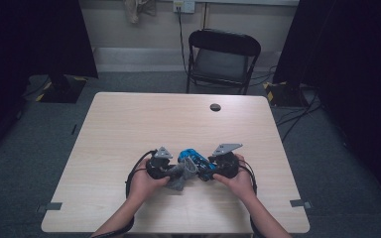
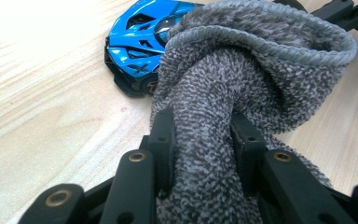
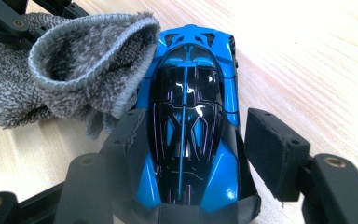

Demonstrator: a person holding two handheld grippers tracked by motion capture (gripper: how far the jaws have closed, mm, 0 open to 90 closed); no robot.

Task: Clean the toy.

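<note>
A little toy car (image 3: 189,121) sits on the light wooden desk (image 1: 129,124), near the front edge, between the two hands. It is bright blue with a shiny black roof and black windows. Thin blue lines run down the black top. The car's shape is low and pointy, like a race car.

The right gripper (image 1: 209,171) is around the car. One jaw presses on the car's side. The other jaw stands a tiny bit off the far side, so I cannot tell if the car is squeezed tight.

A fuzzy grey cloth (image 2: 242,84) is at about 10 o'clock from the car in the right gripper view, and it touches the car's side. It is speckled dark and light grey, with a stitched edge that curls into a ring. The left gripper (image 1: 176,173) is clenched on a bunched part of the cloth.

A black folding chair (image 1: 222,59) stands at 12 o'clock, behind the desk.
</note>
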